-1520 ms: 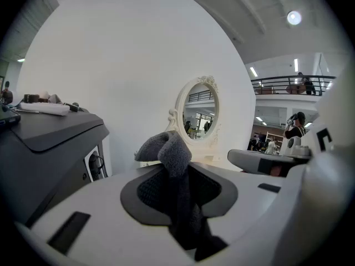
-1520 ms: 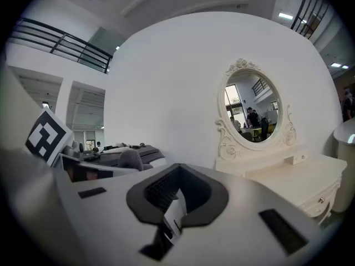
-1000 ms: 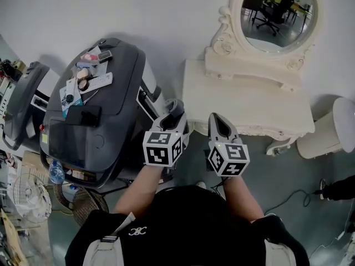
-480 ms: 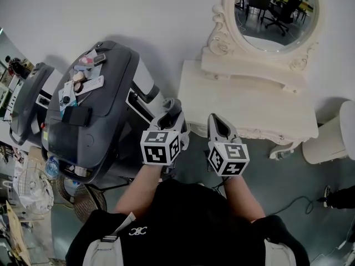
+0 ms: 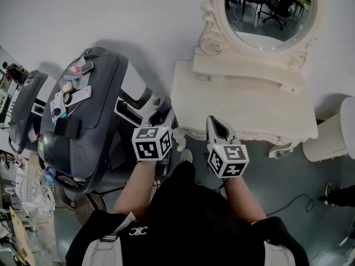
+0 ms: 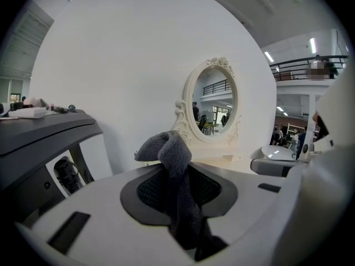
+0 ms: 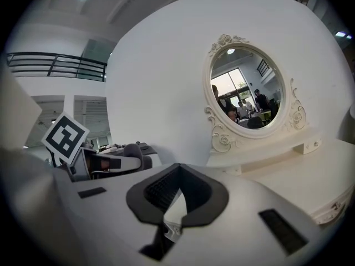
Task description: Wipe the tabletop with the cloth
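You had the left gripper (image 5: 162, 108) clamped on a dark grey fleecy cloth (image 6: 169, 154), a bunched fold of it standing up out of the closed jaws. That gripper hung just beside the front-left corner of the cream-white carved dressing table (image 5: 244, 101), and the cloth was not on the tabletop. Your right gripper (image 5: 215, 125) was pinched together on nothing, its tips over the table's front edge. The two grippers were side by side, near each other. An oval mirror in a scrolled cream frame (image 5: 266, 7) stood at the table's back. A large dark grey machine (image 5: 83, 121) sat to the left.
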`<action>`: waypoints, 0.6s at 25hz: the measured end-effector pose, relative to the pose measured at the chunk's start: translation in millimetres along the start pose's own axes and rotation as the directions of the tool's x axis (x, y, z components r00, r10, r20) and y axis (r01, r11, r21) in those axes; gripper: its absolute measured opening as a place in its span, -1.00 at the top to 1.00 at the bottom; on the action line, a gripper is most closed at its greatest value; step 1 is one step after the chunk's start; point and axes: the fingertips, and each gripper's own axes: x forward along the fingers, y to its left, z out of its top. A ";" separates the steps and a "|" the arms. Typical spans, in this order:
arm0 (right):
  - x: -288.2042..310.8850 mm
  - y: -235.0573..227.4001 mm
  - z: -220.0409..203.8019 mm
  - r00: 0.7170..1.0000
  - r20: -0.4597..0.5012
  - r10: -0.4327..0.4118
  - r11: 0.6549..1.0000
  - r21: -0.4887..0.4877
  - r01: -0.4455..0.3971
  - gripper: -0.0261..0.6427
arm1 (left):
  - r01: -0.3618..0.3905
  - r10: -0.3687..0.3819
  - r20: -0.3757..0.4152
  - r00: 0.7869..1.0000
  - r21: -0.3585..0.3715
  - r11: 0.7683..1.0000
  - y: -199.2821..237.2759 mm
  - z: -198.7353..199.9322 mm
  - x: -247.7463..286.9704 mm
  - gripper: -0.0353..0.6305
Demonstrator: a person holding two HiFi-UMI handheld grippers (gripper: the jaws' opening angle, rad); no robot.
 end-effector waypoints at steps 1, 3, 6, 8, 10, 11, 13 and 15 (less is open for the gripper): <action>3.8 -3.6 0.0 1.000 -0.005 -0.003 1.000 -0.001 0.003 0.89 | 0.000 0.000 -0.001 1.000 -0.005 1.000 3.4 1.0 6.8 0.59; 13.5 -12.3 0.4 1.000 -0.014 -0.015 1.000 -0.006 0.015 0.89 | 0.003 -0.003 -0.007 1.000 -0.012 1.000 8.9 2.5 22.9 0.59; 32.3 -26.0 2.2 0.999 -0.031 -0.039 0.999 -0.019 0.038 0.89 | 0.018 -0.018 -0.017 1.000 -0.018 1.000 14.8 6.1 49.2 0.59; 49.1 -33.5 8.9 0.998 -0.035 -0.050 0.998 -0.029 0.049 0.89 | 0.027 -0.027 -0.017 0.999 -0.021 0.999 20.8 13.5 67.5 0.59; 66.7 -39.8 18.1 0.998 -0.031 -0.059 0.998 -0.033 0.058 0.89 | 0.037 -0.037 -0.017 0.999 -0.017 0.999 27.7 22.7 85.4 0.59; 75.5 -42.9 22.5 0.997 -0.030 -0.064 0.997 -0.035 0.063 0.89 | 0.042 -0.043 -0.018 0.999 -0.015 0.999 31.5 27.3 94.5 0.59; 93.1 -48.3 29.8 0.997 -0.032 -0.076 0.996 -0.042 0.074 0.89 | 0.052 -0.053 -0.022 0.998 -0.019 0.998 41.0 35.5 113.4 0.59; 110.9 -51.6 35.3 0.996 -0.034 -0.086 0.995 -0.050 0.084 0.89 | 0.062 -0.063 -0.025 0.998 -0.025 0.998 52.9 43.3 132.2 0.59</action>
